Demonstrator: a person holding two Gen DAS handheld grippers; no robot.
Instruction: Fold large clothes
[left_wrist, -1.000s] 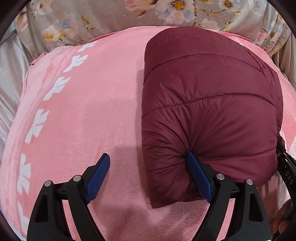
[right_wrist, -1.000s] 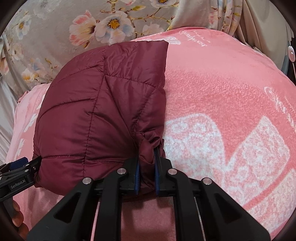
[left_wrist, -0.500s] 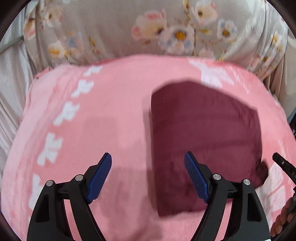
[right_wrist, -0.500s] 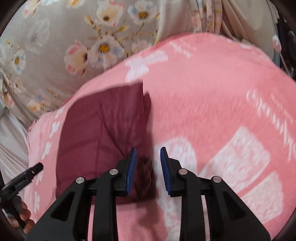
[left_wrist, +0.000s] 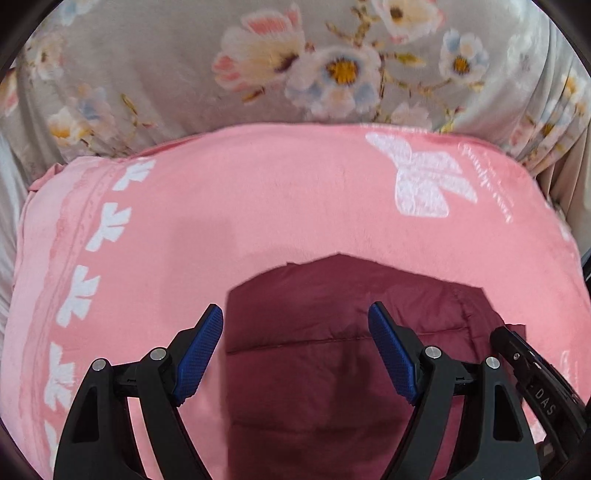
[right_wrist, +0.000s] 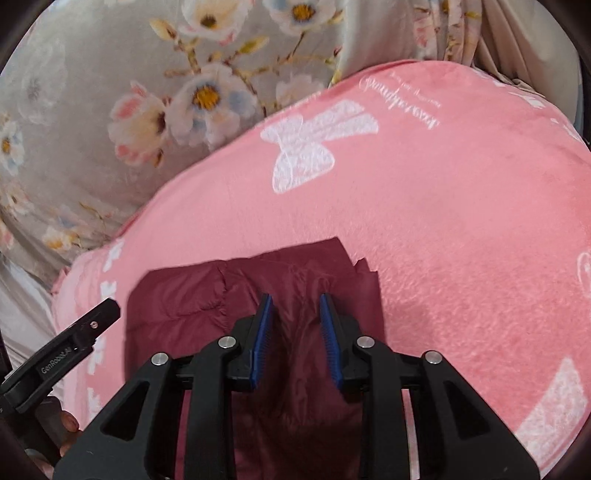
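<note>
Folded maroon quilted puffer jacket (left_wrist: 332, 339) lies flat on the pink plush blanket with white bow and leaf prints (left_wrist: 258, 206), compact roughly rectangular bundle, stitched quilting seams visible across the top. In the left wrist view the left gripper (left_wrist: 295, 350) sits above the jacket's near-left portion: jaws spread wide, nothing between the blue pads. Left pad is over the blanket just beside the jacket's left edge, right pad over the jacket body; no visible contact with the fabric from either. In the right wrist view the right gripper (right_wrist: 295, 336) is over the jacket's right-hand part (right_wrist: 207, 295), jaws parted by a moderate gap, narrower than the left's. A wrinkled ridge of fabric runs under that gap but the pads aren't pinching it; can't tell whether the tips touch the cloth. Each gripper shows up at the edge of the other's view: right gripper's black finger at the jacket's right edge in the left view, left gripper's finger at the jacket's left side in the right view, with the person's fingers (right_wrist: 68, 424) on its handle. Jacket's far edge stops well short of the large white bow print (right_wrist: 310, 144). Behind the blanket, grey floral fabric (left_wrist: 184, 74) across the back.
</note>
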